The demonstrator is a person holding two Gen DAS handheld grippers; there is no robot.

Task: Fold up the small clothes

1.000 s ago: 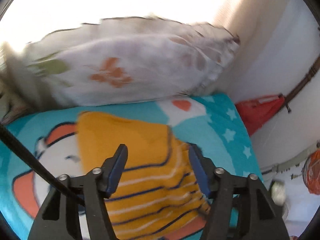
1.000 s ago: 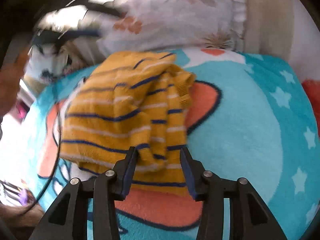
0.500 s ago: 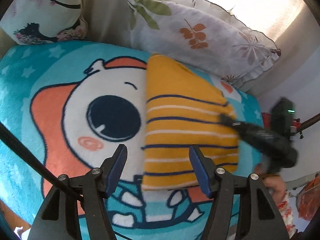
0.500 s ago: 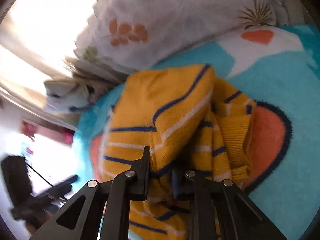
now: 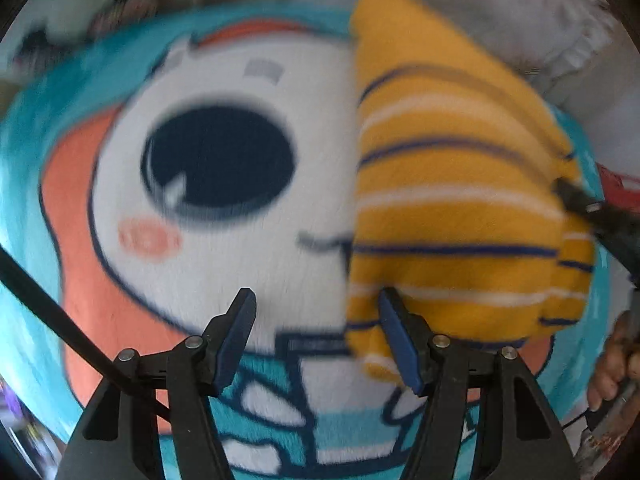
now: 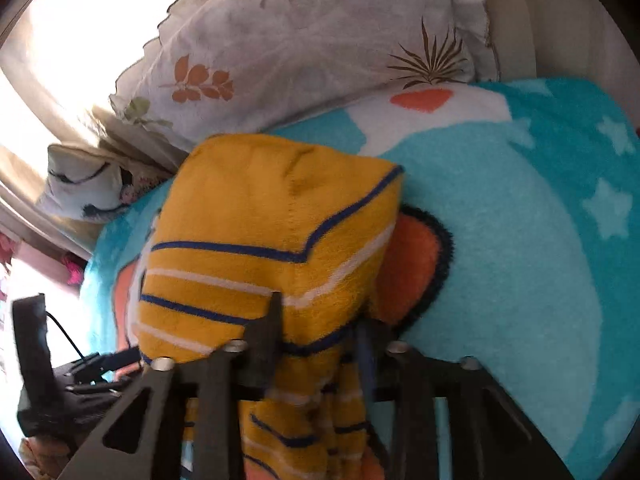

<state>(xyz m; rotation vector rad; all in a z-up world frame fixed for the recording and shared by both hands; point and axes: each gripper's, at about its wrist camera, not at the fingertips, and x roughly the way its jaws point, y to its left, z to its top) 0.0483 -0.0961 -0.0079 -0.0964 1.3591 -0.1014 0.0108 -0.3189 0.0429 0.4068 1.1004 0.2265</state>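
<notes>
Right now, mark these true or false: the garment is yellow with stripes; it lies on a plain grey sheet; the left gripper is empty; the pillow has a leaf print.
1. True: the yellow striped garment has navy and white stripes.
2. False: it lies on a turquoise cartoon blanket.
3. True: the left gripper holds nothing; its jaws stand apart beside the garment's edge.
4. True: the white pillow shows orange and brown leaves.

Teal cartoon blanket (image 6: 520, 240) beneath, leaf-printed white pillow (image 6: 320, 40) at its far edge
</notes>
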